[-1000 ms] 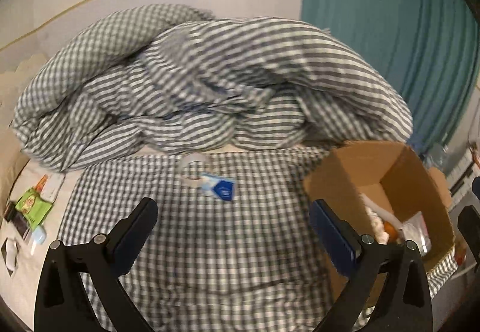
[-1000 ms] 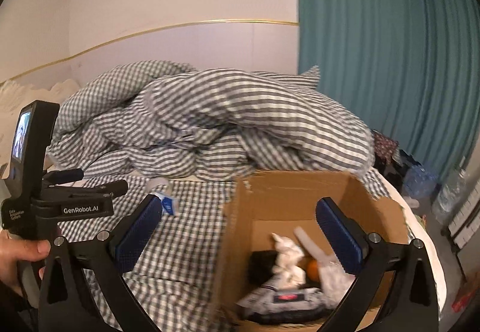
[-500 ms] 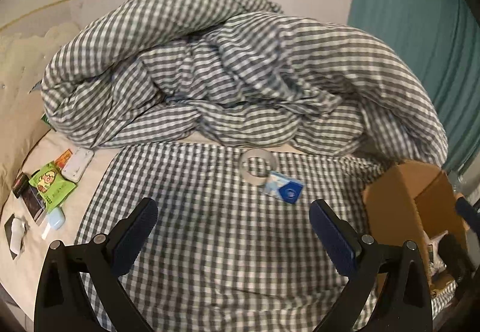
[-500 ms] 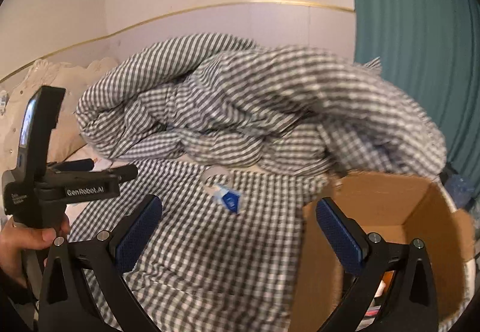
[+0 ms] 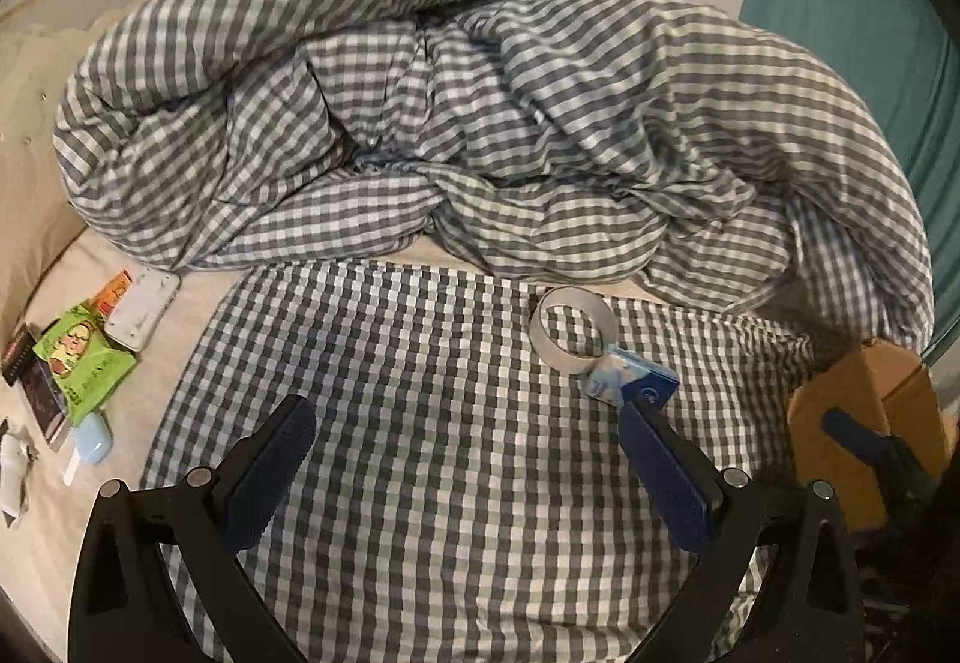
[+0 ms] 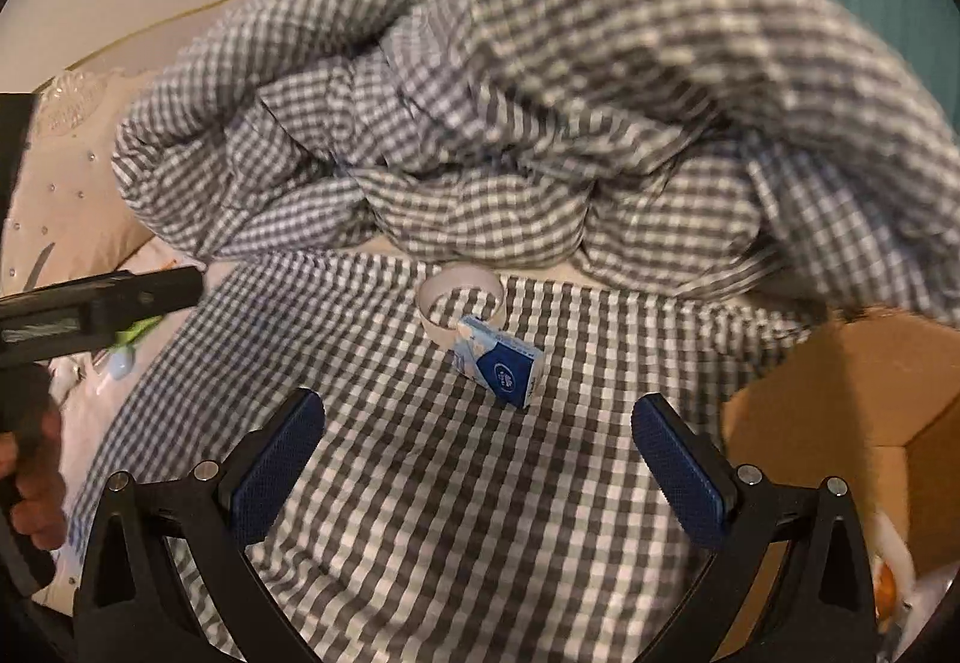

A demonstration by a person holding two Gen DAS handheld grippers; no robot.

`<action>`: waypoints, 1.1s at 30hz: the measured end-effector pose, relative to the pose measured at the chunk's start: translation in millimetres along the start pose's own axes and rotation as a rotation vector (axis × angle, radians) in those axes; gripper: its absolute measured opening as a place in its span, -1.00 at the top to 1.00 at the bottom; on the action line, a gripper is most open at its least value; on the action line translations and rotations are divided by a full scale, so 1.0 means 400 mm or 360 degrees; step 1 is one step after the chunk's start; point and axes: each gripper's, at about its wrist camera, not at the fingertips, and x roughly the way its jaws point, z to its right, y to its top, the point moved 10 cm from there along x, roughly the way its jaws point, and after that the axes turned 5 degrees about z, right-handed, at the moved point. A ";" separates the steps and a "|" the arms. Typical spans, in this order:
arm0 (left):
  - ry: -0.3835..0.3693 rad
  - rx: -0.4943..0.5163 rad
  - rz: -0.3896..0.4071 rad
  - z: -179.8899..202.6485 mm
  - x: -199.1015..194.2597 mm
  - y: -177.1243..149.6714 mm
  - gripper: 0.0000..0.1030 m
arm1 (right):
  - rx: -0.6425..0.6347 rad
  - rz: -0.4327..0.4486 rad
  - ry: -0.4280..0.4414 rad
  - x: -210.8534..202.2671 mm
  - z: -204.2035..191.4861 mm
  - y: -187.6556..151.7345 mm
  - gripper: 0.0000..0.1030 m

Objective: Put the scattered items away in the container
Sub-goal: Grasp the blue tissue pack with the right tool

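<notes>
Blue box touches tape ring on checked sheet; both grippers spread wide, empty

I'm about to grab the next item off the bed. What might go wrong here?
The blue-and-white small box leans against the clear tape roll, so closing the open right gripper on one may drag the other. Both lie on soft checked bedding, which could bunch between the fingers.

Open left hand-held gripper, tape roll, blue packet
</notes>
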 end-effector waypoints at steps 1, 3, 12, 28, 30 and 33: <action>-0.0002 -0.0008 -0.0007 -0.005 0.011 -0.001 -1.00 | 0.0002 -0.0015 0.0000 0.019 0.005 -0.004 -0.99; -0.0004 -0.0009 -0.0015 -0.010 0.032 -0.002 -1.00 | 0.0008 -0.0049 -0.0011 0.059 0.018 -0.013 -0.99; 0.0010 -0.0040 -0.0083 -0.037 0.141 -0.009 -1.00 | 0.0019 -0.0131 -0.0025 0.189 0.050 -0.022 -0.99; 0.0002 0.0026 -0.0151 0.004 0.258 -0.025 -1.00 | 0.0040 -0.0225 0.0003 0.349 0.068 -0.062 -0.99; 0.0001 0.0026 -0.0158 0.006 0.271 -0.026 -1.00 | 0.0039 -0.0235 -0.0004 0.360 0.070 -0.069 -0.92; 0.0001 0.0029 -0.0162 0.011 0.284 -0.024 -1.00 | 0.0024 -0.0252 -0.0012 0.367 0.070 -0.079 -0.03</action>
